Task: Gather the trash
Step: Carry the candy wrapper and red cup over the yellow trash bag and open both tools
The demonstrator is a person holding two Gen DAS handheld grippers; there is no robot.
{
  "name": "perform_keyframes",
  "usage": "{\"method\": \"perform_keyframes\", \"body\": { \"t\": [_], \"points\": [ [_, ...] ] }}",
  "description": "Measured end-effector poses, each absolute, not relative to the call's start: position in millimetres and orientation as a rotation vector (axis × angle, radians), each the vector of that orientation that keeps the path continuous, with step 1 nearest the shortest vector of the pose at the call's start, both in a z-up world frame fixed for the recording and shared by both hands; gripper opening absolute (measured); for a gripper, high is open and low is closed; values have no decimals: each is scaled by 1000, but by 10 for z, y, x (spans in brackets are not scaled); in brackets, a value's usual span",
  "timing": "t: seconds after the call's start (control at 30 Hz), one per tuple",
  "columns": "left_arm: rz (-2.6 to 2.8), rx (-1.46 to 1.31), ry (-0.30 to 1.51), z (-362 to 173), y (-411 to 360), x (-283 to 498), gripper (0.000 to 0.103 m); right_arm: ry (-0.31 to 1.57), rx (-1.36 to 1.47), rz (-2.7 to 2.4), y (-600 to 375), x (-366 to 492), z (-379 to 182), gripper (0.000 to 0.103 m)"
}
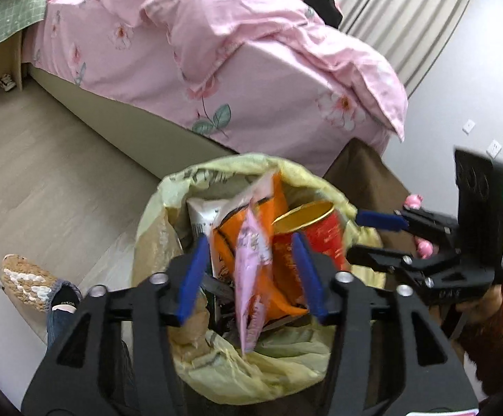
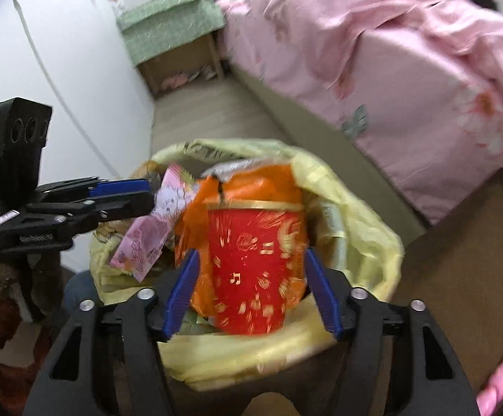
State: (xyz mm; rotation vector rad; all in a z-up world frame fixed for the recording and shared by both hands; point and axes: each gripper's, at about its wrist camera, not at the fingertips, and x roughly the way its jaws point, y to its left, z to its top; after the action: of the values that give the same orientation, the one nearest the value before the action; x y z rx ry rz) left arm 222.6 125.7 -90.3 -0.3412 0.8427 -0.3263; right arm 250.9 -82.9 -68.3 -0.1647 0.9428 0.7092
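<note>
A: Where's the trash?
B: Pink wrapper [image 1: 251, 270], orange packet [image 1: 268, 208] and red cup [image 2: 255, 270] all sit in the yellow-lined bin [image 1: 286, 364], on the floor [image 1: 43, 180] beside the pink bed [image 1: 217, 69].
A: Tongs?
B: My left tongs [image 1: 251, 274] stand apart, wrapper between them, pads not pressing. Right tongs [image 2: 251, 291] spread wide either side of the cup, not pinching it.

Pink floral bed [image 1: 251, 79], green-covered nightstand [image 2: 171, 20], wood floor [image 1: 43, 173]
</note>
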Motion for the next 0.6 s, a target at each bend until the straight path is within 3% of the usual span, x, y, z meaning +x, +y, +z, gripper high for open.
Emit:
{"method": "perform_keyframes", "body": {
  "t": [0.27,0.6],
  "points": [
    [-251,-244,785,-347,984,1643,77,779,-116,546,-1337,1672,-17,61],
    [-218,-23,695,150,322,505,77,723,-50,259,-1841,379,387,61]
  ]
}}
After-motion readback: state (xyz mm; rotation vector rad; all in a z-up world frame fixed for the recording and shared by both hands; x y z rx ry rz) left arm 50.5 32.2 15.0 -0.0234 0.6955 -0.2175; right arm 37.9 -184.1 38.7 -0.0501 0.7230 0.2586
